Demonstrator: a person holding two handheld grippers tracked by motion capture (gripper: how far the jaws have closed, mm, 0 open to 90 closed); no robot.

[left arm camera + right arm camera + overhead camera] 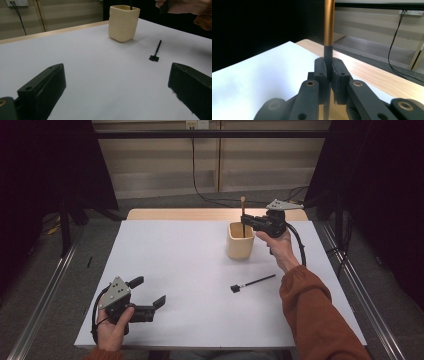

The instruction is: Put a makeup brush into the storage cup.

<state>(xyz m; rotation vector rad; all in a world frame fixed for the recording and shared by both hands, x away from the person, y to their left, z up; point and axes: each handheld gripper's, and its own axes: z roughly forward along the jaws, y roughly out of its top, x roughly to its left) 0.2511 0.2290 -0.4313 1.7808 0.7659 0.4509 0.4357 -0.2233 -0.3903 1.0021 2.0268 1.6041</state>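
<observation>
A cream cup stands on the white table toward the back right. My right gripper hovers just above the cup's rim, shut on an upright brush with a copper-coloured handle and black lower part that reaches down into the cup. A second, small black brush lies flat on the table in front of the cup. My left gripper rests near the front left edge, jaws wide open with nothing between them.
The white table top has a wooden strip along its far edge. Metal rails run along the floor on both sides. Cables hang down the back wall from a socket.
</observation>
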